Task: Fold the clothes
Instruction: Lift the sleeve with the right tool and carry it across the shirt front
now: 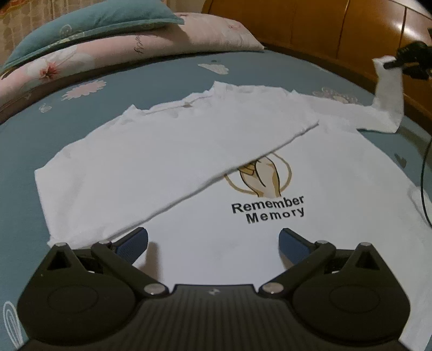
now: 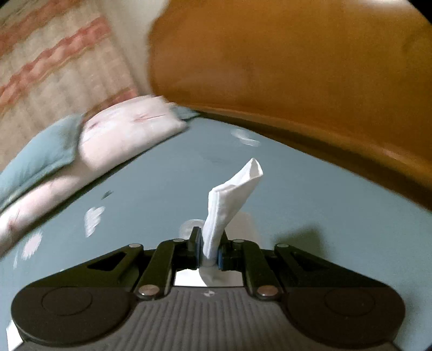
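The bed [image 1: 167, 81] took up most of the view, covered in a blue-grey sheet with little floral prints, and a glossy wooden headboard [image 1: 337, 29] curved along its far edge. Two pillows sat at the far left of the bed from the shirt — a pink floral one [image 1: 113, 51] with a teal one [image 1: 81, 24] stacked on top.

The white T-shirt [image 1: 337, 167] lay flat in the middle of the bed, print side up, reading "Remember Memory" under a tan circular graphic. Its left side was already folded over diagonally across the chest, covering the top of the graphic. The right sleeve [image 1: 388, 102] was lifted up off the bed at the shirt's far right corner, near the headboard.

The right claw [image 2: 210, 249] was clamped shut on that sleeve — in its own camera a pinched tuft of white fabric stuck up between the blue pads, with everything behind it motion-blurred. In the left view it showed up as a small dark shape [image 1: 413, 60] at the sleeve's tip.

The left claw [image 1: 213, 243] hung over the shirt's near hem, just below the lettering, jaws spread wide with nothing between them.
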`<state>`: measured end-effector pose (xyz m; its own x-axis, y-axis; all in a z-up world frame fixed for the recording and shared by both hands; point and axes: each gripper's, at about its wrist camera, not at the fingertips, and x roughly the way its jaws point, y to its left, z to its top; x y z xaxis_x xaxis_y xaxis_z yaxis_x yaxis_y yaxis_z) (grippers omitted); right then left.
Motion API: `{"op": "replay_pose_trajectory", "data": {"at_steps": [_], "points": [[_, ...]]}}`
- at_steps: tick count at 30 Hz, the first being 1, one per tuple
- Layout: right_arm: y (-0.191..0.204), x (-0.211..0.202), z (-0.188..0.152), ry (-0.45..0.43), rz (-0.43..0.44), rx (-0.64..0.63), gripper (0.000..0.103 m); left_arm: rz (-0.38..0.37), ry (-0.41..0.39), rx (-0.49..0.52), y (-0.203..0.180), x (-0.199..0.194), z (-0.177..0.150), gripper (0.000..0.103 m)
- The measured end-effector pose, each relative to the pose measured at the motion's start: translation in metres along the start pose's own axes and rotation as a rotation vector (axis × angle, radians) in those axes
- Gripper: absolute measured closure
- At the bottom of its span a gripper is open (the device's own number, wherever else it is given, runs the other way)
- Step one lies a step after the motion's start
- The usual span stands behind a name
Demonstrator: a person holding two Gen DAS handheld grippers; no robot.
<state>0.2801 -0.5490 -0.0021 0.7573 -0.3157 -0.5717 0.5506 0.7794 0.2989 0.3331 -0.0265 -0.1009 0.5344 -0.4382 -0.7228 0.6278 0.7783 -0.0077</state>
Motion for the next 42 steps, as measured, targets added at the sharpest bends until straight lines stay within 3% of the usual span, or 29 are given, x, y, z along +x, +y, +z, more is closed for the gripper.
{"op": "replay_pose_trajectory", "data": {"at_steps": [6, 13, 24, 34, 42], "points": [[0.078, 0.001, 0.006, 0.015, 0.037, -0.148, 0.09, 0.009, -0.036, -0.007, 0.006, -0.013, 0.002, 0.001], [0.147, -0.006, -0.002, 0.019, 0.097, -0.246, 0.09, -0.061, -0.062, 0.018, 0.003, -0.022, 0.005, 0.001], [0.255, 0.012, -0.042, 0.083, 0.165, -0.479, 0.091, -0.107, -0.059, 0.025, 0.003, -0.023, 0.003, 0.001], [0.329, 0.025, -0.081, 0.167, 0.256, -0.671, 0.091, -0.156, -0.043, 0.033, 0.002, -0.021, -0.001, 0.001], [0.363, 0.019, -0.107, 0.234, 0.326, -0.797, 0.091, -0.176, -0.05, 0.049, 0.0, -0.024, -0.001, 0.001]]}}
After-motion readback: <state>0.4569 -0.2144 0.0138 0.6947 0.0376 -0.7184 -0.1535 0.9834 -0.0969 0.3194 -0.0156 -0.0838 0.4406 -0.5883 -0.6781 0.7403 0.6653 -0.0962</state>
